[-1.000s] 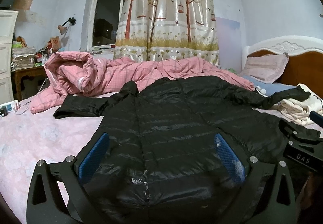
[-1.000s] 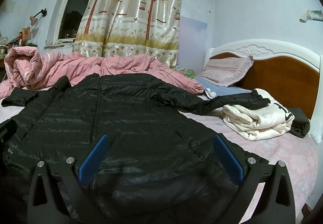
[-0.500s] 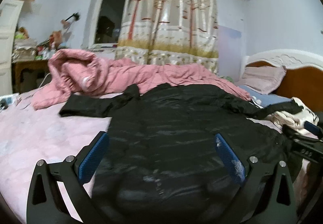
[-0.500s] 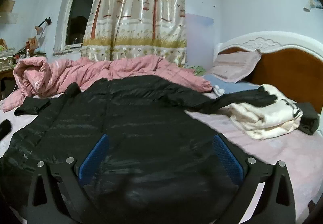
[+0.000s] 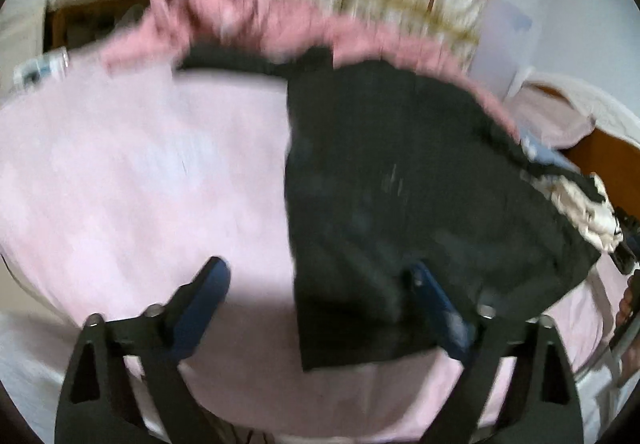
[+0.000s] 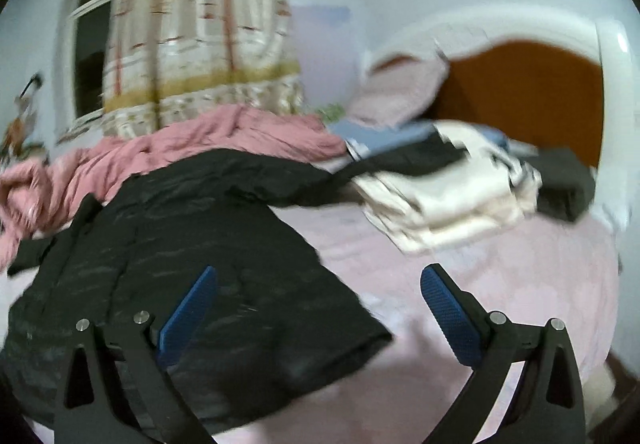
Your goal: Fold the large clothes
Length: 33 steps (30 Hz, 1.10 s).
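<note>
A large black puffer jacket (image 5: 400,184) lies spread flat on the pink bed sheet (image 5: 140,172), both sleeves out to the sides. My left gripper (image 5: 320,304) hovers over the jacket's near left hem corner. Its jaws are closing, the corner lies between the blue pads (image 5: 204,304), and nothing is pinched. My right gripper (image 6: 320,314) stands wide open over the jacket's (image 6: 180,244) near right hem corner, with one pad above the fabric and the other above the sheet (image 6: 460,264). Both views are blurred by motion.
A crumpled pink quilt (image 6: 200,148) lies behind the jacket by the curtain (image 6: 208,44). Folded cream clothes (image 6: 448,184) and a dark folded garment (image 6: 568,184) sit near the pillow (image 6: 400,92) and headboard (image 6: 520,96). A cluttered side table (image 5: 92,20) stands far left.
The left gripper swung left and tipped down, from mid-jacket to its left hem corner, and its jaws narrowed. The right gripper swung right to the right hem corner, jaws still wide.
</note>
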Available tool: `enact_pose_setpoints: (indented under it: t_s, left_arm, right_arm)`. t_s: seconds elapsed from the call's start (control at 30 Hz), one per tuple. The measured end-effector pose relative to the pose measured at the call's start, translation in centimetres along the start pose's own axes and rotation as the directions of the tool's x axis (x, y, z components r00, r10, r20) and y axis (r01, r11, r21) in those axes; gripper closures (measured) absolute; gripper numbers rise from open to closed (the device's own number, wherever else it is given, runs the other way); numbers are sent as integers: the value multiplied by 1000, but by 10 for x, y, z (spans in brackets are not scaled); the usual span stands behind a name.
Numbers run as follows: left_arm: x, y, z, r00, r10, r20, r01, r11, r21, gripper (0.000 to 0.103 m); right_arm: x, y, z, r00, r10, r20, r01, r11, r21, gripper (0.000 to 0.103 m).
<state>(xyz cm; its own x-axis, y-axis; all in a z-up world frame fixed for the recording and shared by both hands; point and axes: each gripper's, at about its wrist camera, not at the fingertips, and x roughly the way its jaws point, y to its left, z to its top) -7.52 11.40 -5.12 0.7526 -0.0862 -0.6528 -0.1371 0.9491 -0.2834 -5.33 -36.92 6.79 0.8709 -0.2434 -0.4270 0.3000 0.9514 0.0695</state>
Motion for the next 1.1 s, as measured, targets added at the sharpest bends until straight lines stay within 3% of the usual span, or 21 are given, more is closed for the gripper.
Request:
enact_pose_setpoints:
  t_s: [0.03,0.1,0.13,0.2,0.3,0.33,0.37,0.43,0.5,0.53,0.57,0.63,0.7,0.83,0.97,1.1]
  left_arm:
    - [0,-3,-1,1000,22,12,-22,1000,12,18]
    - [-5,-12,-1,999,31,41,-34,998,61,32]
    - [-6,-16,-2,999,4,33,-6,997,74,43]
    - [-2,-23,-7,998,-64,-12,65,992,108,46]
    - [-3,-36,-14,1000,3,5,-4,980,201,52]
    - [-5,-37,-15,1000,5,12,-7,980,198,64]
    - [-9,-37,-14,1000,-2,22,-2,982,191,81]
    - [-20,-33,-11,998,-13,54,3,984,176,91]
    - [-32,-27,-7,993,12,121,-29,990,139,93]
    - [-38,-23,-6,987,25,162,-44,992,117,94]
    - [-45,-18,-3,980,30,196,-48,995,86,94]
    - [-55,-11,3,971,45,237,-56,998,41,95]
    - [-67,-10,9,956,82,283,-98,994,42,96]
    - [-100,-6,19,921,109,373,-128,991,26,96]
    - [-123,-3,51,910,118,397,-137,990,19,97]
    - [-112,-24,112,914,181,363,-229,969,93,97]
  right_arm:
    - [6,-10,-1,1000,-10,-19,10,1000,17,6]
    - [18,-27,-5,997,-38,-64,41,999,33,11]
    - [24,-34,-7,995,-37,-89,41,998,43,12]
    - [38,-50,-13,986,-51,-160,63,995,75,13]
    - [54,-61,-24,961,-94,-259,126,986,111,21]
    - [59,-67,-26,958,-62,-279,109,982,155,29]
    - [62,-74,-28,956,8,-292,59,974,219,30]
    - [69,-79,-33,939,150,-311,-50,950,308,33]
    - [76,-75,-38,913,221,-344,-109,943,316,60]
    - [76,-70,-39,911,209,-354,-102,949,297,93]
    - [76,-68,-41,912,194,-362,-89,954,286,98]
    - [67,-73,-44,927,203,-316,-90,937,337,99]
    - [41,-71,-41,937,257,-234,-159,916,368,99]
    - [-28,-48,-35,963,242,-117,-213,952,222,99]
    - [-79,-29,-20,975,220,-14,-216,967,137,100]
    - [-83,0,27,980,197,33,-199,978,55,100]
